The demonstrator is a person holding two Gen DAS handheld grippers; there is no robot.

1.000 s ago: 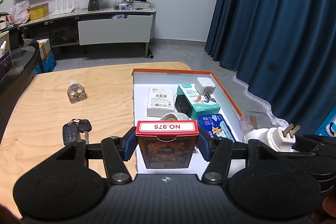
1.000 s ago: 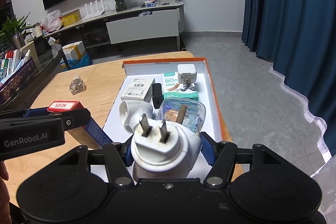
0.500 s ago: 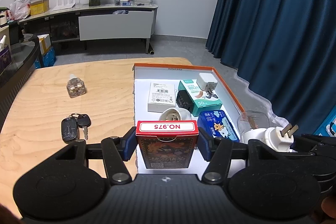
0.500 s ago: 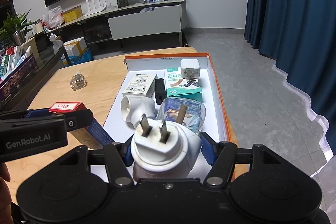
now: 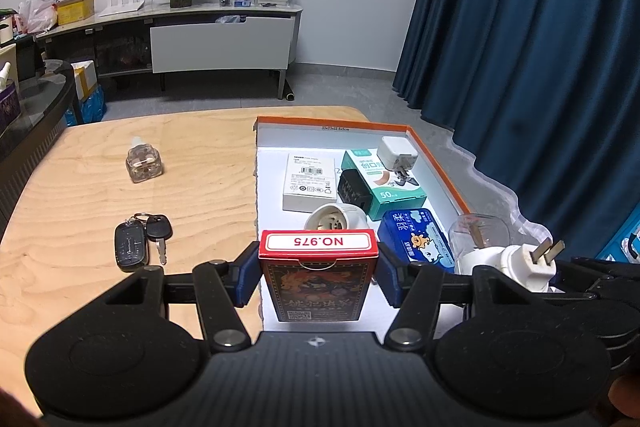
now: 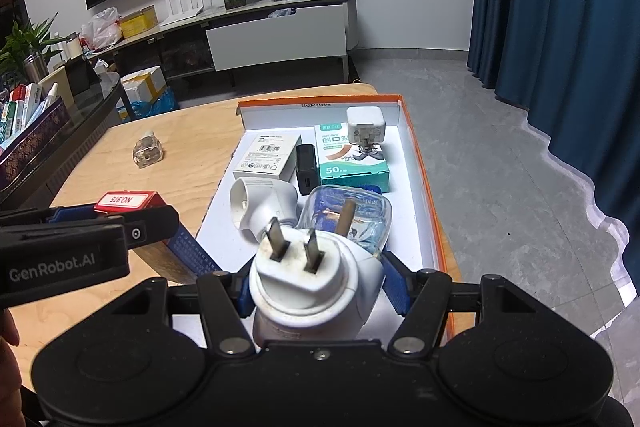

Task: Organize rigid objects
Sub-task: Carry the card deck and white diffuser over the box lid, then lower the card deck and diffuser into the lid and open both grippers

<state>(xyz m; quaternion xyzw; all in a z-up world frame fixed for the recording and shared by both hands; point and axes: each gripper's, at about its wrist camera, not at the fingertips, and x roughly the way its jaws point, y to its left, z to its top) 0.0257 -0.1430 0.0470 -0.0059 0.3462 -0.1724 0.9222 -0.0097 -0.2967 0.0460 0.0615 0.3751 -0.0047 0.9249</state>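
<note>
My left gripper (image 5: 318, 277) is shut on a red card box (image 5: 319, 277) marked NO.975, held above the near left edge of the orange-rimmed white tray (image 5: 440, 167). My right gripper (image 6: 316, 291) is shut on a white plug-in device (image 6: 312, 287) with two prongs and a clear bottle (image 6: 352, 219), held over the tray's (image 6: 428, 187) near end. The tray holds a white box (image 5: 308, 179), a teal box (image 5: 382, 179), a black adapter (image 5: 352, 189), a white charger (image 5: 396, 153), a blue tin (image 5: 414, 235) and a white socket piece (image 5: 336, 223).
On the wooden table (image 5: 80, 195) left of the tray lie a small glass bottle (image 5: 144, 165) and car keys (image 5: 138, 243). The table's right edge drops to grey floor by a blue curtain (image 5: 540, 47). A TV cabinet (image 5: 180, 39) stands at the back.
Both grippers have drawn back and risen slightly with their objects; the tray and table look a little farther away. Grips are unchanged.
</note>
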